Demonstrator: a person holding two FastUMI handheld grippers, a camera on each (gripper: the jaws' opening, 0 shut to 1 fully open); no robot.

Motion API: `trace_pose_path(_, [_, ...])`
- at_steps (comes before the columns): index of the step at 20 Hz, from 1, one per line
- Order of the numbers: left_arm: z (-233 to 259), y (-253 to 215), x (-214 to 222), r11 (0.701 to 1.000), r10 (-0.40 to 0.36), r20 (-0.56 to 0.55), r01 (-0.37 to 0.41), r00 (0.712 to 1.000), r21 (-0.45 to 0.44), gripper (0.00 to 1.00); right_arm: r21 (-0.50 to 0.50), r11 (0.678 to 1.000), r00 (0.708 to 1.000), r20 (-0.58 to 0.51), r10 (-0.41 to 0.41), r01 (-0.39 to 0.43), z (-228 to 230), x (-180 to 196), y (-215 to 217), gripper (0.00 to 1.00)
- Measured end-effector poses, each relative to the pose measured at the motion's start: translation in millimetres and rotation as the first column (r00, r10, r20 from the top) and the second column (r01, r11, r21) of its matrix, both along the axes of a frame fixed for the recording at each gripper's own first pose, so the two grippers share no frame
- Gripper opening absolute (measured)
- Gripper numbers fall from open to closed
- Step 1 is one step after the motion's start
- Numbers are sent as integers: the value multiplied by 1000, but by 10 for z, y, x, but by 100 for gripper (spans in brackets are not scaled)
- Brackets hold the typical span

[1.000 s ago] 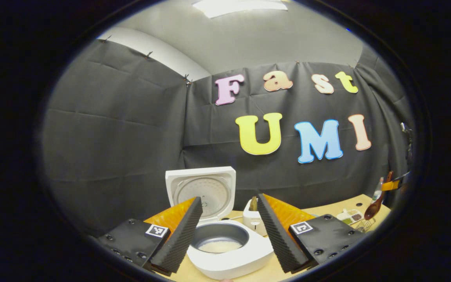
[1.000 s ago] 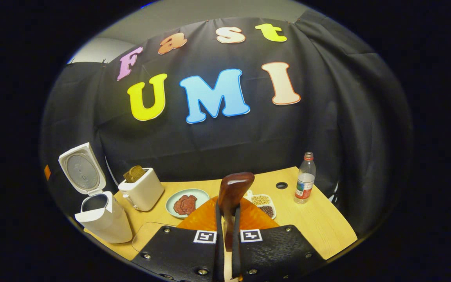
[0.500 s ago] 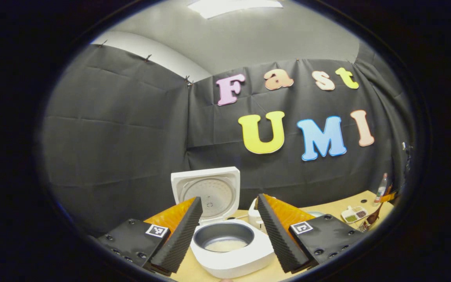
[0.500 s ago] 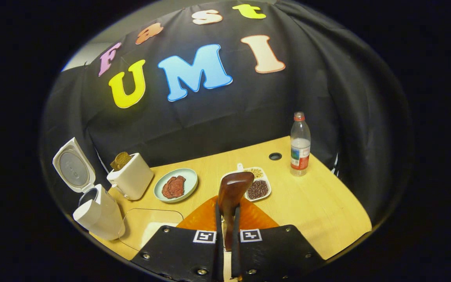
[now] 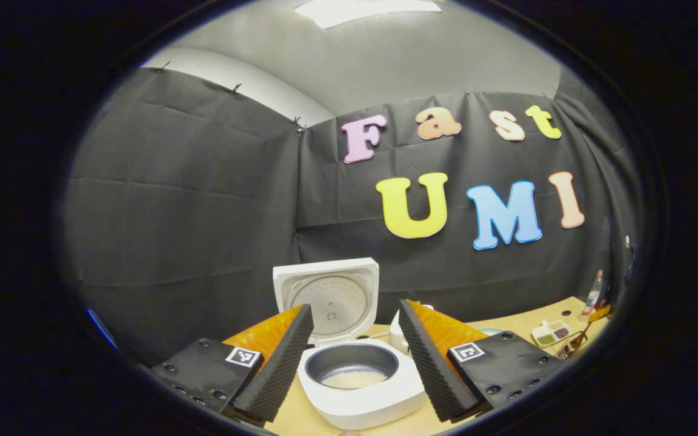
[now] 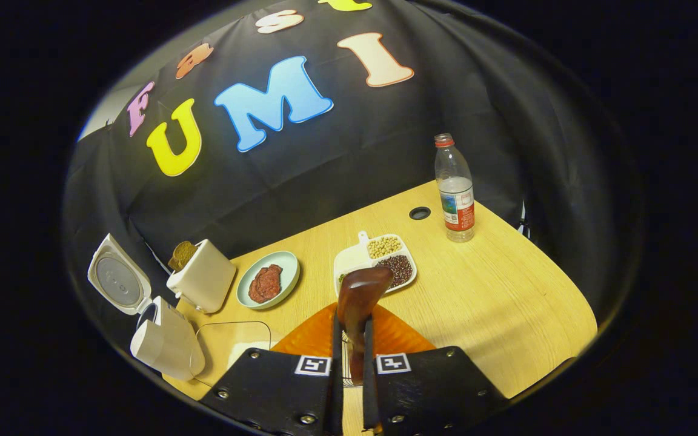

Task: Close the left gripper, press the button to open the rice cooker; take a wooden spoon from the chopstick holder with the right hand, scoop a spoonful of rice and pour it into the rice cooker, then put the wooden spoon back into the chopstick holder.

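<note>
The white rice cooker (image 5: 361, 399) stands open with its lid (image 5: 328, 297) upright and white rice (image 5: 354, 379) in the pot. My left gripper (image 5: 355, 309) is open, its fingers either side of the cooker and a little short of it. My right gripper (image 6: 349, 339) is shut on the dark wooden spoon (image 6: 360, 289), gripping the handle with the bowl pointing away. A bit of wire holder (image 6: 344, 363) shows between the fingers, under the spoon. In the right gripper view the cooker (image 6: 164, 345) sits far left. In the left gripper view the spoon (image 5: 576, 341) shows far right.
On the wooden table (image 6: 506, 303) are a toaster (image 6: 203, 281) with bread, a plate of meat (image 6: 267, 283), a divided dish (image 6: 379, 257) of beans, a water bottle (image 6: 455, 191) and a clear container (image 6: 231, 342) beside the cooker. A cable hole (image 6: 420, 212) lies near the back edge.
The right gripper has tipped down with the spoon, so the table now shows more from above. The left gripper view has swung slightly left, and that gripper stays open.
</note>
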State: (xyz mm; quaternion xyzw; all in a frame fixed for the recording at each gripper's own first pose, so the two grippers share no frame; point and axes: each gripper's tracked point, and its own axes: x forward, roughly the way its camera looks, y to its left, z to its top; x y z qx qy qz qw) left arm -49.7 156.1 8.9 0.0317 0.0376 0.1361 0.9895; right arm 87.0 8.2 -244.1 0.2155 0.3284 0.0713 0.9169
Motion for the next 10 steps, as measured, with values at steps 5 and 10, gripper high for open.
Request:
trace_pose_path(5, [50, -3, 86, 1000, 6, 11, -6, 1000, 3, 98, -181, 982, 993, 112, -30, 50, 296, -15, -347, 63])
trace_pose_path(10, [130, 122, 274, 999, 36, 13, -36, 999, 12, 100, -328, 933, 968, 241, -69, 148, 813, -50, -743, 100])
